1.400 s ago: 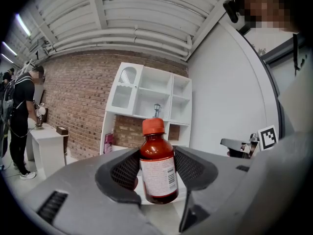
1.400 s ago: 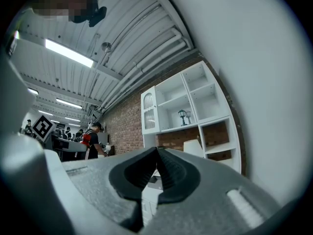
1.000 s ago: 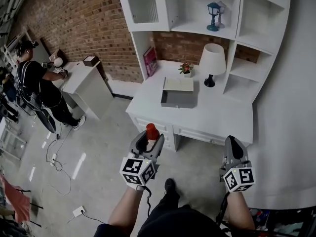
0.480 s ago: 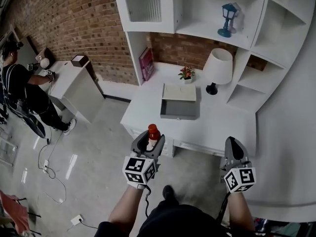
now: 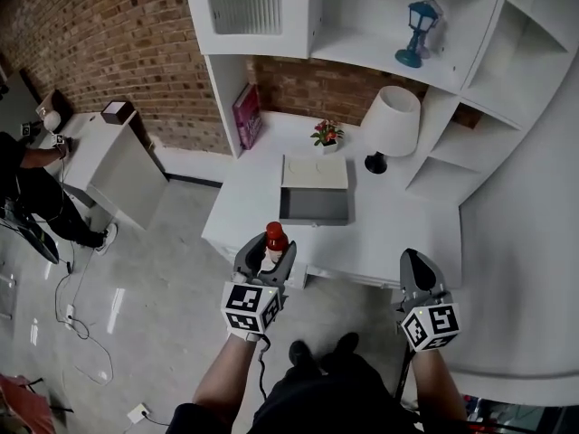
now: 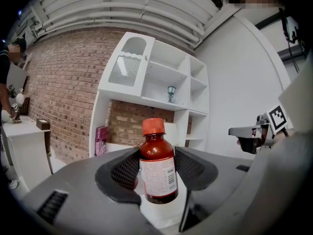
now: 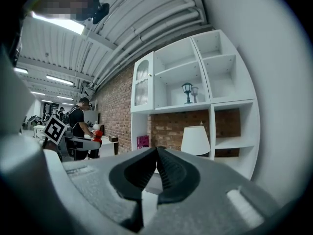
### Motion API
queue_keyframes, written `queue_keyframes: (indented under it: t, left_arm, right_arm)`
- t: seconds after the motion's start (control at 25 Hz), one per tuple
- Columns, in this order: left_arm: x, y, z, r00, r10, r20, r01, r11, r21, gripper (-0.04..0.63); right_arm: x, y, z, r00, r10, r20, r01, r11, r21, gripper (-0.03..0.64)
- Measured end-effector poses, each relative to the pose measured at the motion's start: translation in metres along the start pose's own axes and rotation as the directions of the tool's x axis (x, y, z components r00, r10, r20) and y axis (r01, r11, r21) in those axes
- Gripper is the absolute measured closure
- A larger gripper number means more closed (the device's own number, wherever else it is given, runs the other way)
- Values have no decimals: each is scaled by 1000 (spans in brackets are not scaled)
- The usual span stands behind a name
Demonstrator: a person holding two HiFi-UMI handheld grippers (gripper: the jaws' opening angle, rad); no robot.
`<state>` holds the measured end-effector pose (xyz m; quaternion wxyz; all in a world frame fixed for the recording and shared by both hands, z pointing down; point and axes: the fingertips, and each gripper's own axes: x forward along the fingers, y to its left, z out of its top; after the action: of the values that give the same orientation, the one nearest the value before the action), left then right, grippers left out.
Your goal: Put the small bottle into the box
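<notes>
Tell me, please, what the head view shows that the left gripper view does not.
Only the head view shows the open grey box on the white desk, with the potted plant beyond it. Only the left gripper view shows the barcode label on the small bottle and the ribbed ceiling overhead. Both show the left claw shut on that red-capped bottle, the blue lantern, the pink book and the right claw.

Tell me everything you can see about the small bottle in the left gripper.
The small bottle is dark reddish-brown, likely translucent plastic or glass, with an orange-red screw cap and a white printed label bearing a barcode. It stands upright, capped, clamped at its sides between the left gripper's jaws, held in the air short of the white desk.
</notes>
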<state>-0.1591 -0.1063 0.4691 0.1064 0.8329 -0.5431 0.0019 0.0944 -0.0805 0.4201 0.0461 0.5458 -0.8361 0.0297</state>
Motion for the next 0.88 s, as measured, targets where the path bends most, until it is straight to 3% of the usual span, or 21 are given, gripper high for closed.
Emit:
queue_keyframes:
  t: [0.28, 0.6, 0.88]
  left_arm:
    - [50, -7, -14, 999, -36, -40, 39, 996, 84, 373]
    - [137, -19, -32, 991, -43, -128, 71, 973, 218, 373]
    - [198, -26, -65, 972, -44, -233, 110, 954, 280, 373]
  right_arm:
    - [47, -27, -18, 1000, 25, -18, -24, 999, 41, 614]
    - [125, -56, -25, 989, 148, 13, -149, 984, 103, 614]
    - [155, -104, -40, 989, 148, -9, -144, 976, 161, 614]
